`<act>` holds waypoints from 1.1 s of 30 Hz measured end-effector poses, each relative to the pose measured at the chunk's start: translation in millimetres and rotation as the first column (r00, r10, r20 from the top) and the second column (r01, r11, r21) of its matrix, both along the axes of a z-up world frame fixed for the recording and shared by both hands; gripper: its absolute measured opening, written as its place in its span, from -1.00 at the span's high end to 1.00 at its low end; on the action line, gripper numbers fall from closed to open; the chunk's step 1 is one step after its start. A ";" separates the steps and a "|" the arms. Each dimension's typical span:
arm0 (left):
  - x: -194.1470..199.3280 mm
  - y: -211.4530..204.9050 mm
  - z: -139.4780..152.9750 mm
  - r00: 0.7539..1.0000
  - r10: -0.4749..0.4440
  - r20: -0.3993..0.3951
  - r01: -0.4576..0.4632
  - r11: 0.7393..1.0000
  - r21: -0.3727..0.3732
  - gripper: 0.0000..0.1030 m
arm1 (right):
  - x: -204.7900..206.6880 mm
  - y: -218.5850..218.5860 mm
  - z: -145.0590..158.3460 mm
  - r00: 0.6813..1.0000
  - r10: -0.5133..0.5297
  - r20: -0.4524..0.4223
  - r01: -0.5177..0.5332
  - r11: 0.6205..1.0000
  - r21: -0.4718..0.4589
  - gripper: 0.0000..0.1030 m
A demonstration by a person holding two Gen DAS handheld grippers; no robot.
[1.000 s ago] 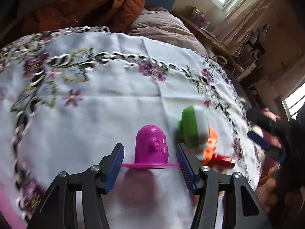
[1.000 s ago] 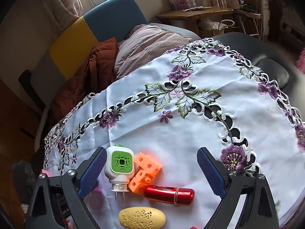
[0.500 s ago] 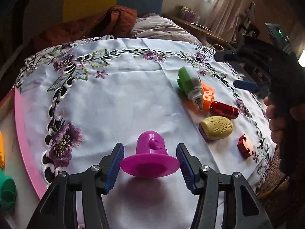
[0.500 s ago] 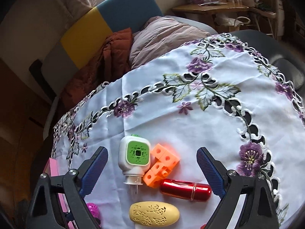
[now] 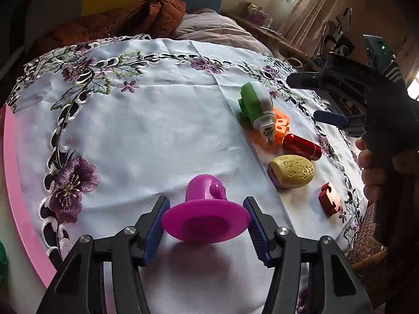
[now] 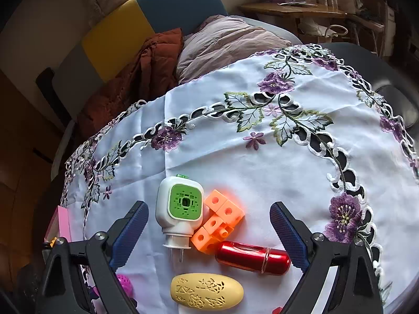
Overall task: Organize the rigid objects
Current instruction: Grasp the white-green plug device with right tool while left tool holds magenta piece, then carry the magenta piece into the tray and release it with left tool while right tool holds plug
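One purple toy hat (image 5: pixel 205 209) pinched by brim in left claw (image 5: pixel 207 218), lifted off tabletop (image 5: pixel 162 136) | right claw (image 6: pixel 209 231) spread wide over plug-in (image 6: pixel 180 209), orange blocks (image 6: pixel 218 219) | step: carrying hat | next: probably drop in pink tray (image 5: pixel 15 183), gently.

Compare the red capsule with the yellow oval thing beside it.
The red capsule is glossy, smooth and cylindrical; the yellow oval is matte, flatter and egg-shaped, with cut-out patterns. The red capsule has a seam ring around it; the yellow oval shows a purple underside in the left wrist view. Both lie on their sides on the tablecloth, apart.
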State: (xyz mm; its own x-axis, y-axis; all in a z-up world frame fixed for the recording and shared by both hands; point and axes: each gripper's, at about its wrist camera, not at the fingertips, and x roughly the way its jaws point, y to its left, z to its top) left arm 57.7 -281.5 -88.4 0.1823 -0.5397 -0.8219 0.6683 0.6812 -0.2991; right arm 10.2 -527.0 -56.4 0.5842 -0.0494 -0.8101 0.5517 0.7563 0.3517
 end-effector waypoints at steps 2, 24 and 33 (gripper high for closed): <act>-1.3 1.1 0.1 1.000 0.004 0.006 -0.004 1.000 -0.004 -0.14 | 0.4 0.3 -0.6 1.000 0.000 -0.004 0.000 1.000 0.000 -0.85; -16.3 16.2 2.6 0.998 0.040 0.049 -0.041 0.999 0.003 -0.13 | 61.2 46.7 -28.3 0.957 0.226 -0.179 -0.252 0.958 -0.135 -0.34; -18.1 19.3 2.1 0.997 0.059 0.055 -0.059 0.998 -0.002 -0.13 | 62.7 62.9 -24.4 0.934 0.326 -0.148 -0.347 0.925 -0.153 0.09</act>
